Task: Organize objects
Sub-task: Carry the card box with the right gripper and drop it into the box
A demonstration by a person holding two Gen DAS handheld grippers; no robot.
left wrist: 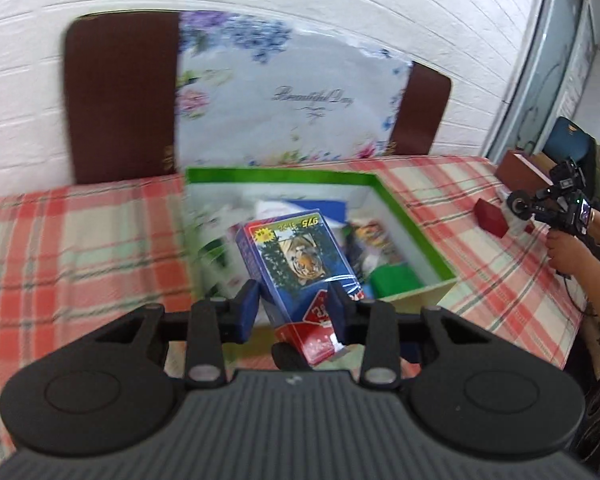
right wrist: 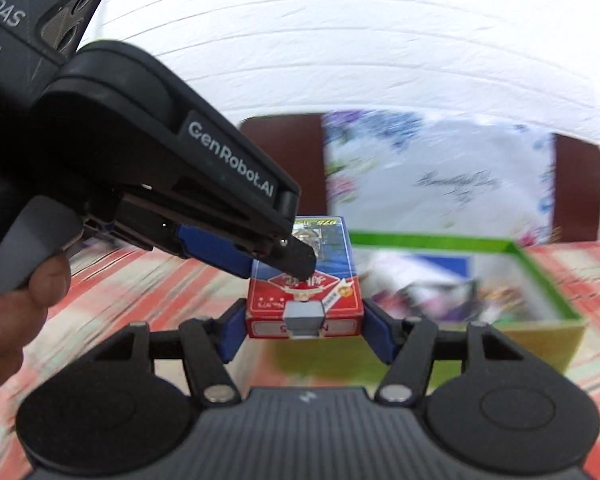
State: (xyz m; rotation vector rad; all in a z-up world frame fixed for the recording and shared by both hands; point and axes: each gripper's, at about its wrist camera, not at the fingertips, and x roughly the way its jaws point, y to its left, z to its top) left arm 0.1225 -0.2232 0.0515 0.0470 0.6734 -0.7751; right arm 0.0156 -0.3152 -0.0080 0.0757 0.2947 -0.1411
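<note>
While one playing-card box (left wrist: 296, 256) stands tilted between the left gripper (left wrist: 294, 296)'s two blue pads (left wrist: 248, 300), clamped at its lower sides, the right gripper (right wrist: 305, 332)'s two pads flank its red end; whether they press cannot be told. Just ahead of both jaws sits one open green-rimmed box (left wrist: 280, 176) of blurred items, and one small red box (left wrist: 491, 218) lies far right on the plaid tablecloth (left wrist: 80, 240).

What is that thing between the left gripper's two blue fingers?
A tiger-picture card box, clamped by the left gripper; the left wrist view shows it.
</note>
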